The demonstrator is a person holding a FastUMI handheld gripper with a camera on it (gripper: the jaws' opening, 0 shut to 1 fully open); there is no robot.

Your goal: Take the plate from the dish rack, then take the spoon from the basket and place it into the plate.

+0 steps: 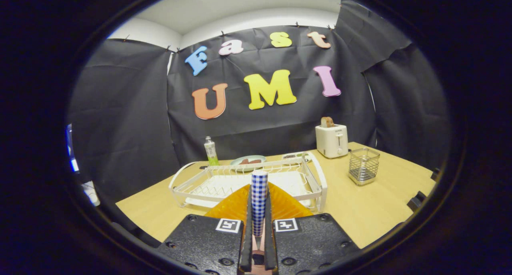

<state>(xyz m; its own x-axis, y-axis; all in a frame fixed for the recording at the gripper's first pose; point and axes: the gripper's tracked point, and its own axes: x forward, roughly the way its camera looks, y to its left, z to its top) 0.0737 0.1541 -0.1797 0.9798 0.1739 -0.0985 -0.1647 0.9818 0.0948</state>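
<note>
My gripper (259,203) is shut on the spoon (259,181), whose blue-and-white checked handle stands up between the two fingers. Its bowl end is hidden down between the fingers. The orange ribbed plate (286,206) lies on the wooden table directly under and just ahead of the fingers, in front of the white wire dish rack (320,183). The rack holds no dishes. The metal mesh basket (363,166) stands on the table beyond the fingers to the right, apart from the rack.
A white toaster (331,141) with a slice of bread stands behind the rack near the wall. A green bottle (211,151) and two small dishes of food (248,160) sit behind the rack. Bare table (372,211) stretches right of the plate.
</note>
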